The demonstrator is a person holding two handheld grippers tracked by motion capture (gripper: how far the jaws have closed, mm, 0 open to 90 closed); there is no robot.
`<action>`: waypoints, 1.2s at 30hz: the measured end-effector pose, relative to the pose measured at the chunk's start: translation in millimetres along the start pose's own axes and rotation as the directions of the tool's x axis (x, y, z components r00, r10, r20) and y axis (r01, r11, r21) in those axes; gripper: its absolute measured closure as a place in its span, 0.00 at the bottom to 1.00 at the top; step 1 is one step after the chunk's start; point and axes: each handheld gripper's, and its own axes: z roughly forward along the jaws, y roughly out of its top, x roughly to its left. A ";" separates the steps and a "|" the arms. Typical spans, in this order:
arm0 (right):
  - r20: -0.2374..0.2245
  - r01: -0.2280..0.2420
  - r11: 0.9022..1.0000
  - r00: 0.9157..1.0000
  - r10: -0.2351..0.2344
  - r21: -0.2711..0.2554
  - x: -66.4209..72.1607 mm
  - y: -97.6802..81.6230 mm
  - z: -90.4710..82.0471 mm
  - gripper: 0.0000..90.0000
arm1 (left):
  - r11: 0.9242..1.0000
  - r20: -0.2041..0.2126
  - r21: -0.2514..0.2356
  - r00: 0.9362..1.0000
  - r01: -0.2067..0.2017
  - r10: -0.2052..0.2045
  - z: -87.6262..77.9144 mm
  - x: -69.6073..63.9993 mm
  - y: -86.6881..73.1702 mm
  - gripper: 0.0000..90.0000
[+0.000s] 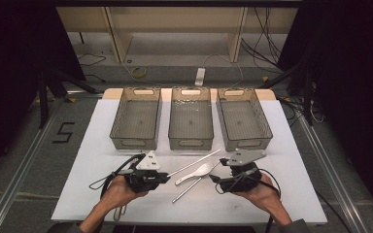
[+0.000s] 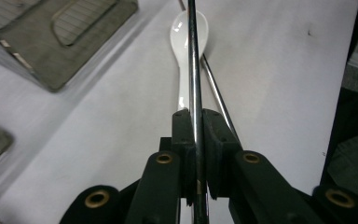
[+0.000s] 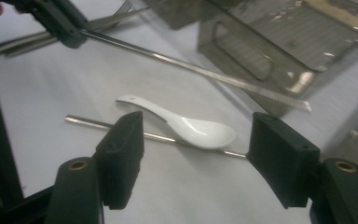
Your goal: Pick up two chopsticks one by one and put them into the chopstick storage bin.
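Lower left of high view: left tongs (image 1: 167,175) clamped on a metal chopstick (image 1: 194,163) that slants up-right toward the middle basket (image 1: 190,141). Center: white spoon (image 1: 197,172) flat on the tabletop (image 1: 102,141), lying across a second chopstick (image 1: 187,190). Lower right: right tongs (image 1: 217,182) spread wide, empty, near the spoon. Three baskets in a row above.

The white table (image 1: 102,160) bears three mesh baskets (image 1: 190,124), a spoon (image 1: 196,172) and a chopstick (image 1: 189,188).
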 end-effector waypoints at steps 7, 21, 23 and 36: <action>0.023 -0.117 0.989 0.992 0.120 -0.093 -3.7 -20.6 -14.3 0.36 | 0.998 -0.033 -0.028 0.998 0.057 -0.058 -7.3 9.8 -2.3 0.93; 0.040 -0.189 0.972 0.980 0.196 -0.143 -2.9 -34.2 -20.0 0.30 | 0.978 -0.132 -0.120 0.974 0.168 -0.184 -29.7 34.1 -8.3 0.93; 0.035 -0.202 0.967 0.977 0.209 -0.153 -3.5 -35.9 -20.8 0.30 | 0.975 -0.143 -0.126 0.969 0.183 -0.200 -31.8 38.1 -10.0 0.93; 0.037 -0.200 0.970 0.978 0.207 -0.135 1.6 -40.0 -22.4 0.29 | 0.951 -0.222 -0.188 0.932 0.247 -0.286 -46.9 63.7 -12.3 0.93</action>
